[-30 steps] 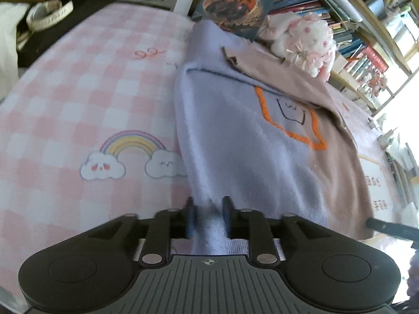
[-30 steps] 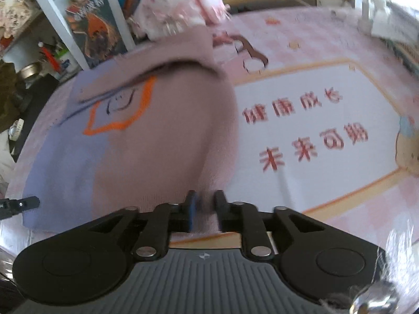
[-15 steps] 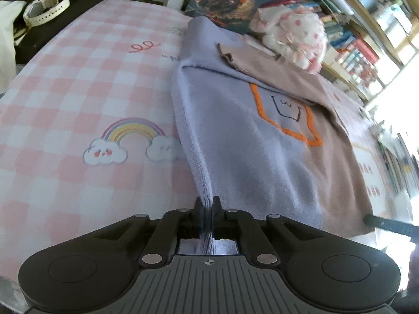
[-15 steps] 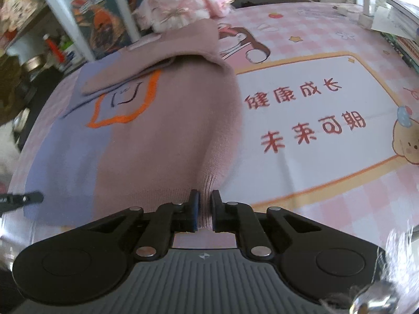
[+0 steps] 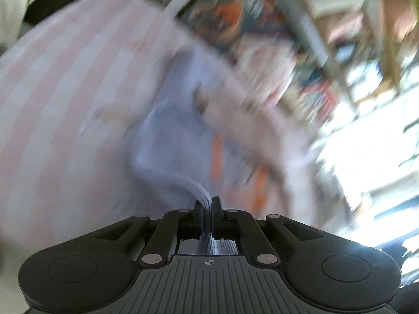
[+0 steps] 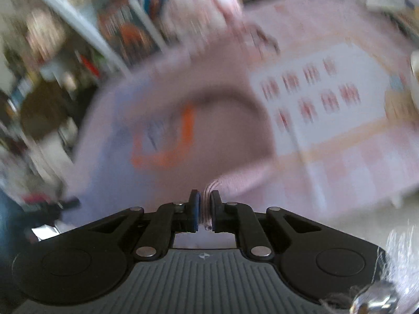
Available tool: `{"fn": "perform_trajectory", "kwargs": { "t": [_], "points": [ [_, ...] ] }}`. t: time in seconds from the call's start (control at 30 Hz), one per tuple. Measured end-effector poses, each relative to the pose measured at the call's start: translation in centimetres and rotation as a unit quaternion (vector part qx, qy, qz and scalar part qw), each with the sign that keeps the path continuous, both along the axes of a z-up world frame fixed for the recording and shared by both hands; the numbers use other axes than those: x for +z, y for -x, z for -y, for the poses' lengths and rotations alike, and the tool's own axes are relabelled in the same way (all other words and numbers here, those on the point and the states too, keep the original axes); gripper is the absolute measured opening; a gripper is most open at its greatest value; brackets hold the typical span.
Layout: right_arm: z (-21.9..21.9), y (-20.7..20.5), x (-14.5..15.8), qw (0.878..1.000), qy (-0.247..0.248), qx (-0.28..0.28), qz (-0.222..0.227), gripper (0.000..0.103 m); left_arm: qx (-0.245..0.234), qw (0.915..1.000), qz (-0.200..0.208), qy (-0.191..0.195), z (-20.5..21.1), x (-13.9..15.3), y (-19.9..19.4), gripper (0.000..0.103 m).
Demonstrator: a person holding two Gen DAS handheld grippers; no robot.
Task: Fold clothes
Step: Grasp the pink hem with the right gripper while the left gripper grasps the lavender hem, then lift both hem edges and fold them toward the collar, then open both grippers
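Now pinched tight by the left claw: the purple hem of the sweater, running up to mid-frame (all blurry). Squeezed in the right claw: its pink hem, with the sweater spread above, over the pink checked cloth.

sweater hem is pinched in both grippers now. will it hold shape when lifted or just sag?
Likely sags: the sweater already curls limply into the left gripper. Probably grips well, since its ribbed knit bunches between the right gripper pads. Seems light.
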State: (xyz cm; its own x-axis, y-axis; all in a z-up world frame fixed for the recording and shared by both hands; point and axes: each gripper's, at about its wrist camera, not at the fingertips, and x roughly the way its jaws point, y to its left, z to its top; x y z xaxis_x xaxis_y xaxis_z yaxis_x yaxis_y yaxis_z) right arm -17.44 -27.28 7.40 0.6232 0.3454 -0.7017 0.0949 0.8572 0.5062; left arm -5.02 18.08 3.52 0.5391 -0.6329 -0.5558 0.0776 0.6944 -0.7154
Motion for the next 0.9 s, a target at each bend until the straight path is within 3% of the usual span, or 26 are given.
{"fn": "perform_trajectory", "kwargs": {
  "t": [0.1, 0.2, 0.27, 0.4, 0.43, 0.6, 0.67, 0.73, 0.8, 0.83, 0.9],
  "points": [
    [0.8, -3.2, 2.9, 0.997, 0.012, -0.012, 0.076, 0.007, 0.024, 0.9981, 0.054, 0.015, 1.4, 3.1, -3.1, 0.003],
    [1.8, -7.5, 4.6, 0.99, 0.015, -0.039, 0.131, 0.007, 0.037, 0.9954, 0.088, -0.006, 2.6, 4.2, -7.3, 0.004],
    [2.4, -10.7, 4.4, 0.988, 0.025, -0.057, 0.144, 0.007, 0.051, 0.9953, 0.081, -0.015, 3.3, 3.7, -9.9, 0.004],
    [3.0, -16.1, 3.1, 0.985, 0.072, -0.081, 0.132, 0.005, 0.068, 0.9953, 0.048, -0.05, 5.4, 1.8, -14.4, 0.004],
    [3.0, -17.0, 2.9, 0.984, 0.078, -0.083, 0.134, 0.001, 0.068, 0.9949, 0.042, -0.062, 5.5, 1.5, -15.0, 0.004],
    [3.1, -21.5, 1.5, 0.983, 0.093, -0.08, 0.137, 0.001, 0.07, 0.9897, -0.006, -0.125, 6.1, -1.0, -17.2, 0.011],
    [3.3, -22.5, 0.9, 0.984, 0.104, -0.071, 0.128, 0.001, 0.071, 0.9891, -0.014, -0.128, 5.9, -1.3, -17.7, 0.012],
    [4.0, -22.8, 0.2, 0.985, 0.109, -0.065, 0.115, 0.002, 0.069, 0.9901, -0.013, -0.122, 5.4, -1.1, -17.7, 0.016],
    [4.4, -22.6, -0.8, 0.988, 0.107, -0.054, 0.098, 0.004, 0.067, 0.9885, 0.006, -0.135, 4.9, -0.4, -17.3, 0.03],
    [4.6, -22.6, -1.4, 0.989, 0.107, -0.047, 0.088, 0.009, 0.071, 0.9852, 0.022, -0.155, 4.7, 0.0, -17.1, 0.035],
    [4.4, -22.6, -2.4, 0.99, 0.116, -0.036, 0.072, 0.019, 0.097, 0.9641, 0.07, -0.237, 4.6, 1.4, -16.3, 0.046]
  ]
}}
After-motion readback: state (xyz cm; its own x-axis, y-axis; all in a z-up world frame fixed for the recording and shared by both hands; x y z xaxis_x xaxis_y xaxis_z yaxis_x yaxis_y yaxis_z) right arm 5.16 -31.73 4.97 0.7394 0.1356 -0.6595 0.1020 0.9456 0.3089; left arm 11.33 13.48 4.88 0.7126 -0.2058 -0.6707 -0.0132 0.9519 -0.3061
